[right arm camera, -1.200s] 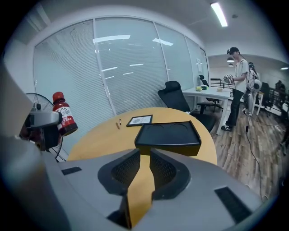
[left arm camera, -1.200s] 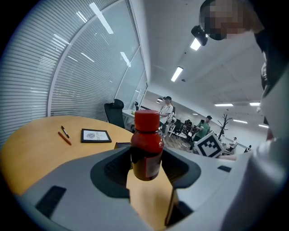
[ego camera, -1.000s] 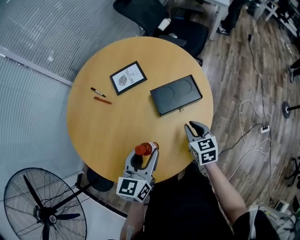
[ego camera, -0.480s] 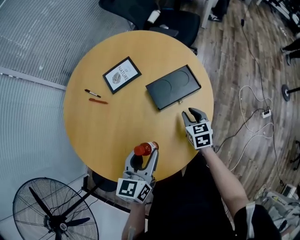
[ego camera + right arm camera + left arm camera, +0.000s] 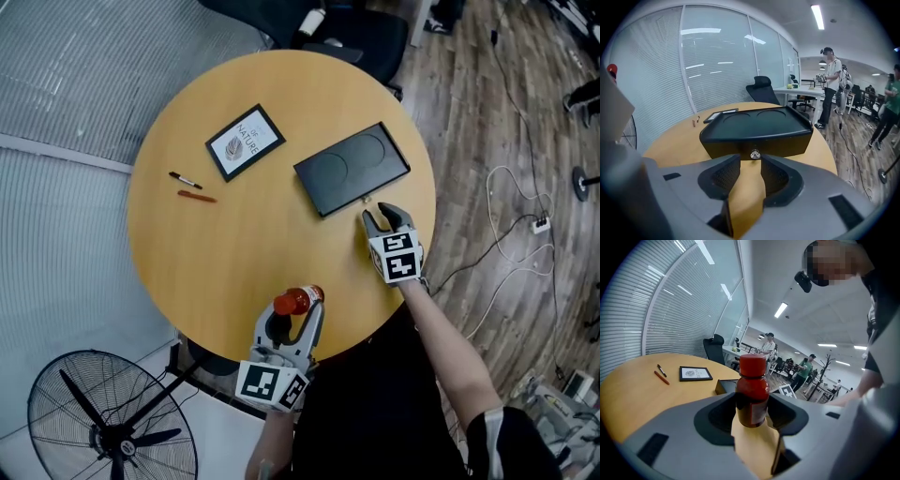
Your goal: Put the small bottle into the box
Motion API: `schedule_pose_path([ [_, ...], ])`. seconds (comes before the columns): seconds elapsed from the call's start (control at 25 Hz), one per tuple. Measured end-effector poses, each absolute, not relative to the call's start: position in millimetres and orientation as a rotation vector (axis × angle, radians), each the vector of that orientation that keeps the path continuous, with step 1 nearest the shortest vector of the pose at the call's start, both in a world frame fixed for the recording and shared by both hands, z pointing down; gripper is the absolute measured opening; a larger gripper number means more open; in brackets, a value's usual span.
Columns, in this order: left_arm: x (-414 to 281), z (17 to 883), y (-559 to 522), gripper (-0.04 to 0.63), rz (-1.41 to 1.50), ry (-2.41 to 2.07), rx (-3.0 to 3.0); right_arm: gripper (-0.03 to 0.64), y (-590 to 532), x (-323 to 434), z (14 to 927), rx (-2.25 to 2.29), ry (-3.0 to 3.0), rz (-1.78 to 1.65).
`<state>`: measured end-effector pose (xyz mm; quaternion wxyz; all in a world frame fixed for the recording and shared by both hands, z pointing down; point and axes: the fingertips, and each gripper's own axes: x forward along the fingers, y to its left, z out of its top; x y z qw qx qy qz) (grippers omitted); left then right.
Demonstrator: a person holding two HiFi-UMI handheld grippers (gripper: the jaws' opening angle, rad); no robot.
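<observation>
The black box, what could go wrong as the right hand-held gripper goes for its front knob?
The right hand-held gripper's jaws have just been opening, nothing gripped; the small knob lies at their tips, so they may close beside it or slip off.
The box lies loose on the table; a pull might drag it rather than open it.
The left hand-held gripper holds the small bottle near the table's edge; a slackened grip could drop it.

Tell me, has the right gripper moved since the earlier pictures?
Yes: the right gripper came closer to the box; its jaws have just been opening, nothing between them.
</observation>
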<state>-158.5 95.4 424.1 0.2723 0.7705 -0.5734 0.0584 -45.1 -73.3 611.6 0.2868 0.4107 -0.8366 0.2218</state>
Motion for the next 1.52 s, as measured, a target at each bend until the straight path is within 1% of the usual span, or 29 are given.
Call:
schedule_pose_path([
  [0.48,-147,428,100,0.207,0.199,-1.507,2.083,0.140,-90,-51,630,1.126,-2.232,0.592],
  [0.76,-146,428,100,0.207,0.216,-1.501,2.083,0.110,-95,-53,630,1.140,-2.235,0.596],
  [0.84,-146,428,99,0.207,0.220,-1.501,2.085,0.091,-97,-53,633,1.142,-2.237,0.597],
  [1.52,-150,421,97,0.207,0.209,-1.517,2.094,0.079,-96,-54,637,1.119,-2.238,0.604],
])
